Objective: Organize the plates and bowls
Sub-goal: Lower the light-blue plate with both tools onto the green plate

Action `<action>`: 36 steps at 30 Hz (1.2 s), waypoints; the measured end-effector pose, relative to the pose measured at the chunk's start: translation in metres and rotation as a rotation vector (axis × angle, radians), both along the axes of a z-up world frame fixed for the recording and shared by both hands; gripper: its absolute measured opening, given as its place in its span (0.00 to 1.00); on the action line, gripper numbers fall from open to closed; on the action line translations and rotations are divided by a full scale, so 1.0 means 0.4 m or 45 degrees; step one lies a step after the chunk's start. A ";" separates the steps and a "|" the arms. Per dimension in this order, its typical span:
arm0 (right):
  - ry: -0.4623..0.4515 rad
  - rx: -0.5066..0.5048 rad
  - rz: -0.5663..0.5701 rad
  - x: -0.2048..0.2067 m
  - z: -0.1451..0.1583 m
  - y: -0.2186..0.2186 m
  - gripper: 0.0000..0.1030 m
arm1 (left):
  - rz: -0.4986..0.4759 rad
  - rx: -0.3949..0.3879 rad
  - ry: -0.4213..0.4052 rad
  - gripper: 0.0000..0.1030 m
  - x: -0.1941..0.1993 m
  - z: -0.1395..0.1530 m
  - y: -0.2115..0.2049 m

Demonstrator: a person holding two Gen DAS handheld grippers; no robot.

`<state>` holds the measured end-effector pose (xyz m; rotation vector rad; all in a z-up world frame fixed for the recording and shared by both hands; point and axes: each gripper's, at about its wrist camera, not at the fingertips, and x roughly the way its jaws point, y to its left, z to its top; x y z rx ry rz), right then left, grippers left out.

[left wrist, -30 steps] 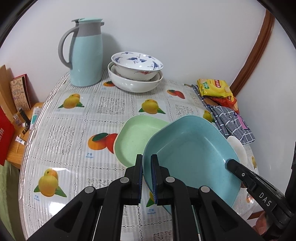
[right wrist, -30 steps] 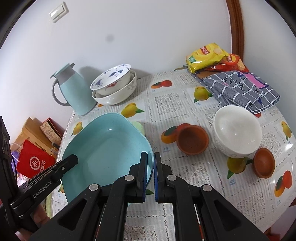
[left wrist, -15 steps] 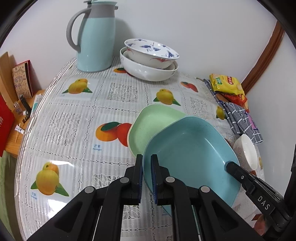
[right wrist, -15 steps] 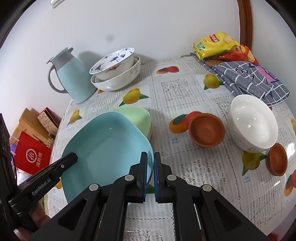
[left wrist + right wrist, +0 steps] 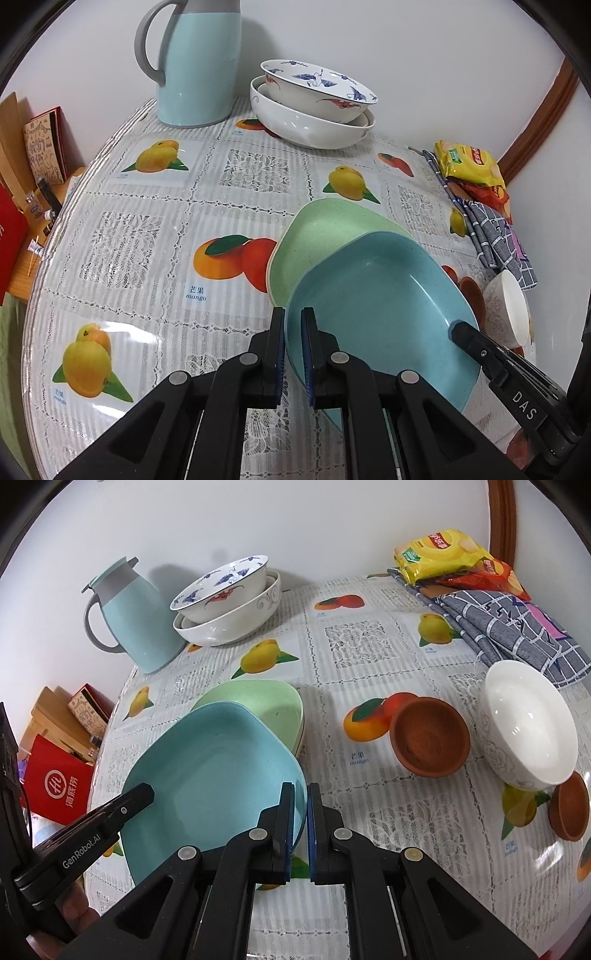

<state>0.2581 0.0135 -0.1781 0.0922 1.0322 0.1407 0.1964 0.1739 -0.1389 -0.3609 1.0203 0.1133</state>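
Both of my tools grip the same blue plate (image 5: 384,306): my left tool (image 5: 293,321) is clamped on its near-left rim and my right tool (image 5: 301,797) is clamped on the opposite rim, each pair of pads pinched tight on the edge. I hold the plate tilted above the counter (image 5: 147,236), its far end overlapping the green plate (image 5: 321,236), which lies flat on the fruit-printed cloth — whether the two plates touch I cannot tell.

At the back, near the wall, a blue-patterned bowl (image 5: 225,587) sits nested in a larger white bowl (image 5: 236,624), just beside a pale blue jug (image 5: 129,616). To the right of the plates, in my right view, a brown clay bowl (image 5: 430,738) leans tilted on the cloth, a white bowl (image 5: 528,727) stands next to it, and a second small brown bowl (image 5: 569,805) sits against the white bowl's near side. Beyond them lie a checked grey cloth (image 5: 506,627) and a yellow snack bag (image 5: 439,554) — both at the counter's far corner.
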 end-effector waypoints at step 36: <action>-0.037 -0.138 0.128 0.187 -0.050 0.062 0.07 | 0.004 0.082 0.049 0.12 0.107 -0.047 0.026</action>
